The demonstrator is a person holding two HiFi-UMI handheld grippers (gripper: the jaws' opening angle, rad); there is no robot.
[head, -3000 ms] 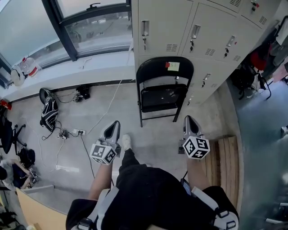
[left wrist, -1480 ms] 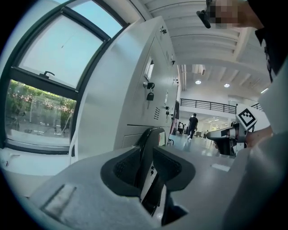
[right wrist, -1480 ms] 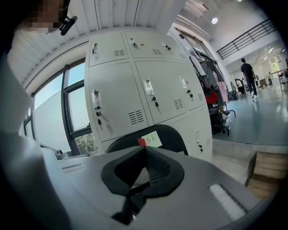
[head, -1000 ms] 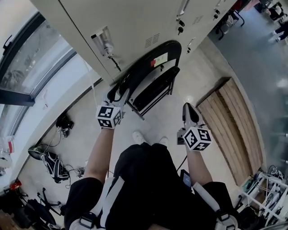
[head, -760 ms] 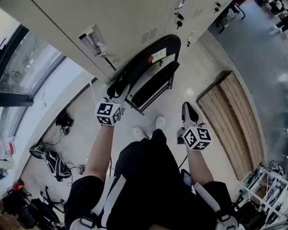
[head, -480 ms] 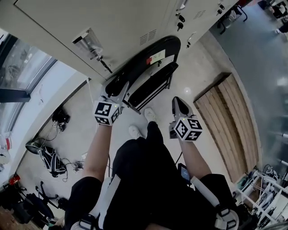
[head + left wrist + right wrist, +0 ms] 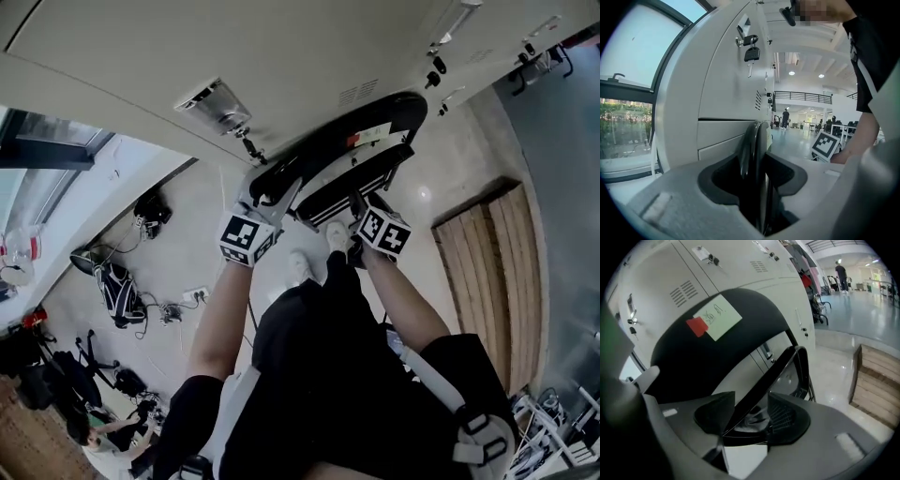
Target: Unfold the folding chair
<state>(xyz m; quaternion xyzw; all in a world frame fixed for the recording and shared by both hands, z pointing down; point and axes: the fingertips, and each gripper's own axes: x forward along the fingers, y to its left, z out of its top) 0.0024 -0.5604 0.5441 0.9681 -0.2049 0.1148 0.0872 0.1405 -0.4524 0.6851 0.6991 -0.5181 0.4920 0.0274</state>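
The black folding chair (image 7: 349, 148) stands folded against the grey lockers, with a yellow note and a red tag (image 7: 717, 315) on its backrest. My left gripper (image 7: 272, 192) is at the backrest's upper left edge. In the left gripper view that edge (image 7: 757, 140) stands between the jaws of the left gripper (image 7: 754, 174), which are closing; dark gaps still show beside it. My right gripper (image 7: 359, 208) is lower, at the folded seat. Its jaws are opening, and the seat's rim (image 7: 773, 376) runs slantwise between the jaws of the right gripper (image 7: 747, 416).
Lockers (image 7: 281, 56) rise right behind the chair, and a key (image 7: 751, 54) hangs in one lock. A wooden slatted board (image 7: 497, 272) lies on the floor to the right. A bag and cables (image 7: 117, 291) lie at the left. The person's shoes (image 7: 302, 265) stand just before the chair.
The right gripper has dropped down and forward from beside the person's leg to the seat's rim, and its jaws have opened. The left gripper has stayed at the backrest's edge.
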